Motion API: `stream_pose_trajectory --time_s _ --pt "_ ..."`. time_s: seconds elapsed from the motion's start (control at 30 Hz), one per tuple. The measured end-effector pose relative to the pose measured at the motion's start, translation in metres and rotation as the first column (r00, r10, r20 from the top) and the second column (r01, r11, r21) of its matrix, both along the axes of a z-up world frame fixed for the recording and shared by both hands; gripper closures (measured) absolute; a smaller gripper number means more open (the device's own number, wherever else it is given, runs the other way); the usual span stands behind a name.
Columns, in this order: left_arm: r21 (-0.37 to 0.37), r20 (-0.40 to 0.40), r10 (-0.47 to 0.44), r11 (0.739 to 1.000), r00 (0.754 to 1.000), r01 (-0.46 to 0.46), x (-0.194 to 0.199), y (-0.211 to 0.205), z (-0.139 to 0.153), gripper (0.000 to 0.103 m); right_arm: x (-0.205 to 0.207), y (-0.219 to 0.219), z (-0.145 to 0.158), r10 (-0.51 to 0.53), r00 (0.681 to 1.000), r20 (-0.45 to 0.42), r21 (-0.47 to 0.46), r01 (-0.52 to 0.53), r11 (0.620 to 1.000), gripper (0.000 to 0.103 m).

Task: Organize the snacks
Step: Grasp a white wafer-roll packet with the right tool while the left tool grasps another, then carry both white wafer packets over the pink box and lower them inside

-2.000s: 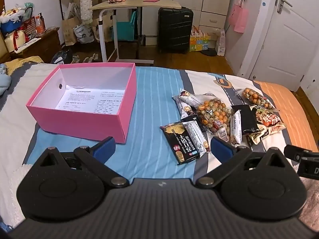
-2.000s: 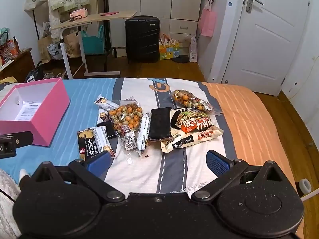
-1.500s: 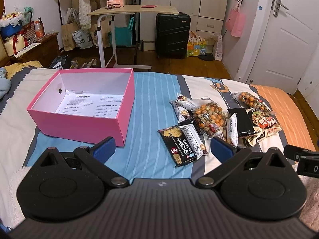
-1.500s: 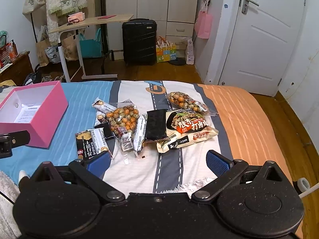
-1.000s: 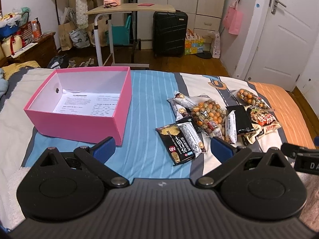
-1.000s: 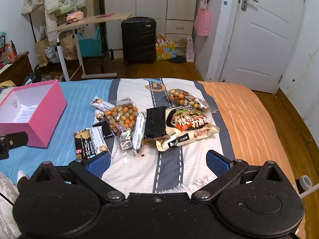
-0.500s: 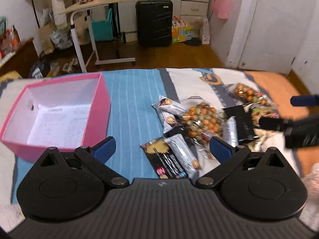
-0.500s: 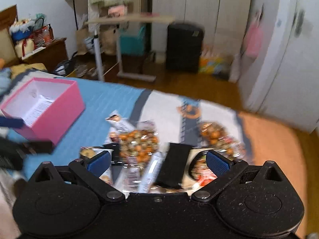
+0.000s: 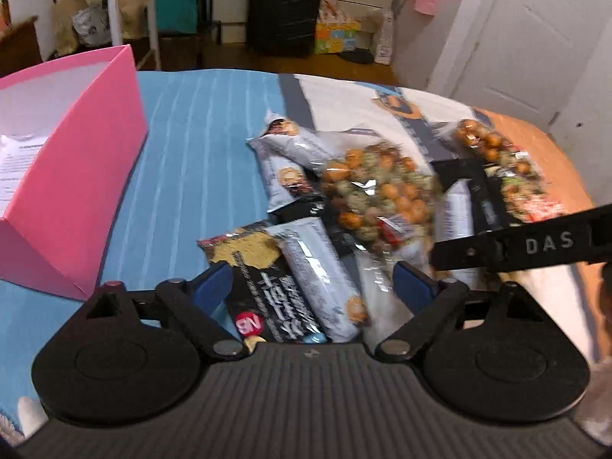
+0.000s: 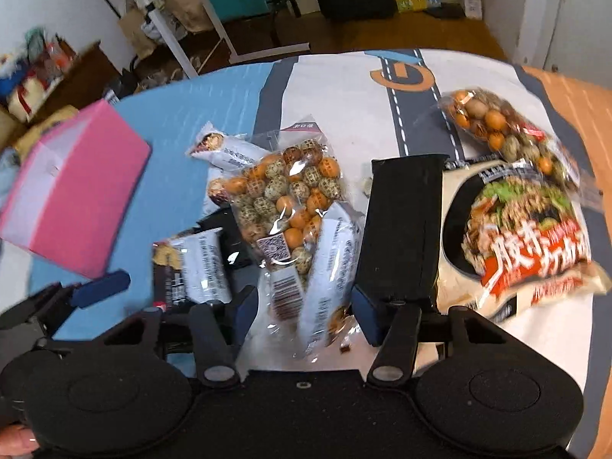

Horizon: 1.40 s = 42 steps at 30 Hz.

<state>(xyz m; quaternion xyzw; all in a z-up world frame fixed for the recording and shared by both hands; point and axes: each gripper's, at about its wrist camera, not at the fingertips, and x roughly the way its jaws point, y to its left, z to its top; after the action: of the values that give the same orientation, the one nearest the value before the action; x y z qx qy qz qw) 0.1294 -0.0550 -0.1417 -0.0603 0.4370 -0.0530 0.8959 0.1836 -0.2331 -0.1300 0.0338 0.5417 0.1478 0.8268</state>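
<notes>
A heap of snack packets lies on the bed. My left gripper (image 9: 311, 287) is open, low over a black packet (image 9: 264, 302) and a grey bar (image 9: 321, 279). My right gripper (image 10: 302, 308) is open around a grey bar (image 10: 329, 267) and the lower end of a clear bag of speckled balls (image 10: 287, 195). A black pouch (image 10: 401, 229), a noodle bag (image 10: 524, 237) and a second ball bag (image 10: 501, 126) lie to the right. The open pink box (image 9: 72, 176) stands left, also in the right wrist view (image 10: 72, 199).
The bed has a blue, white and orange cover (image 9: 199, 145). The right gripper's body (image 9: 535, 244) crosses the left wrist view at right; the left gripper's finger (image 10: 101, 287) shows in the right wrist view. Beyond the bed stand a suitcase (image 9: 285, 7) and a side table's leg (image 10: 218, 23).
Both grippers have dropped down and forward onto the snack heap. The right gripper's fingers have narrowed around the grey bar and ball bag. No packet has been lifted.
</notes>
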Motion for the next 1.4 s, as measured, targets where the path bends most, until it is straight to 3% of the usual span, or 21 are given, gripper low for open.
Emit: stream_pose_trajectory --time_s 0.07,0.1,0.17,0.23,0.3,0.33,0.73,1.07,1.23,1.3,1.4 --pt "-0.011 -0.019 0.008 1.0 1.0 -0.008 0.003 -0.001 -0.01 0.024 -0.001 0.003 -0.001 0.007 1.0 0.014 -0.044 -0.006 0.999 0.051" --pt "-0.011 -0.029 0.004 1.0 1.0 -0.005 0.005 -0.003 -0.015 0.033 -0.002 0.005 -0.003 0.013 1.0 0.022 -0.065 -0.011 0.998 0.058" --pt "0.005 -0.069 -0.007 1.0 0.998 0.008 0.007 -0.007 -0.024 0.041 -0.005 0.007 -0.004 0.028 0.999 0.039 -0.116 -0.023 0.993 0.075" --pt "0.028 -0.04 -0.015 0.999 0.999 0.016 0.004 -0.01 -0.025 0.048 -0.009 0.005 0.0 0.028 0.998 0.057 -0.112 -0.022 0.994 0.075" --pt "0.015 -0.043 -0.04 0.999 0.998 0.041 0.003 -0.012 -0.023 0.066 -0.008 0.003 0.003 0.03 0.997 0.066 -0.1 -0.023 0.995 0.076" --pt "0.005 -0.043 -0.048 0.999 0.998 0.049 0.003 -0.012 -0.022 0.07 -0.009 0.002 0.005 0.031 0.997 0.072 -0.096 -0.024 0.995 0.076" --pt "0.004 -0.018 -0.052 0.999 0.998 0.052 -0.013 0.004 -0.005 0.078 -0.022 0.0 0.022 0.081 0.993 0.084 0.009 -0.082 0.997 0.076" --pt "-0.11 -0.08 -0.017 0.994 0.997 0.008 -0.018 0.033 -0.008 0.081 -0.037 0.013 0.028 0.163 0.985 0.059 0.059 -0.167 0.984 0.076" --pt "-0.096 -0.094 -0.012 0.995 0.995 0.003 -0.016 0.031 -0.011 0.075 -0.039 0.018 0.025 0.192 0.98 0.049 0.048 -0.194 0.98 0.076" --pt "-0.091 -0.109 -0.009 0.996 0.994 0.0 -0.014 0.029 -0.013 0.052 -0.038 0.019 0.023 0.197 0.979 0.041 0.042 -0.199 0.979 0.076" --pt "-0.082 -0.143 -0.003 0.997 0.99 -0.009 -0.011 0.028 -0.022 0.048 -0.037 0.019 0.019 0.199 0.98 0.028 0.035 -0.2 0.979 0.075"
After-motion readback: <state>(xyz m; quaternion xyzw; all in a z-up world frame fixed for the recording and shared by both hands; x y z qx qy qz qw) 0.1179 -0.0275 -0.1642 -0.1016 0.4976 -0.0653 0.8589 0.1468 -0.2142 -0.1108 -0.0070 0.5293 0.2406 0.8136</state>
